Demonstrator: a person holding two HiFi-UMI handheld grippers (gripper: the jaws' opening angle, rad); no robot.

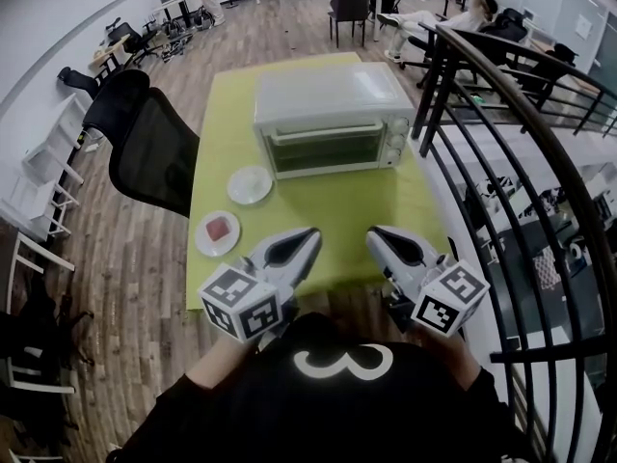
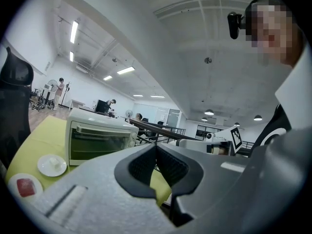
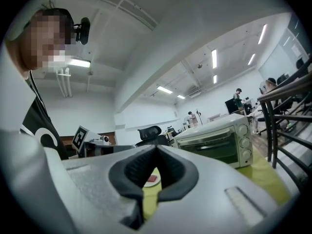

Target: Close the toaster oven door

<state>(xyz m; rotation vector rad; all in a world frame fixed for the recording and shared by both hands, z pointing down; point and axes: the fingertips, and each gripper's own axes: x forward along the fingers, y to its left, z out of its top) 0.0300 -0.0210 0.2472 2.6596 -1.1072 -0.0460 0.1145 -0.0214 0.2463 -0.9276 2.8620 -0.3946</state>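
Left gripper (image 1: 310, 233) and right gripper (image 1: 374, 233) are clenched empty over the near edge of the yellow-green table (image 1: 318, 210). By its left edge, one round white plate (image 1: 204, 242) holds a red piece and a second white plate (image 1: 250, 184) something pale. The white metal toaster oven (image 1: 333, 114), door shut, stands at the far edge, beside the black railing (image 1: 463, 133).

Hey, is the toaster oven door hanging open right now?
No, in the head view the toaster oven has its door upright and flush with the front, with the handle along its top edge.
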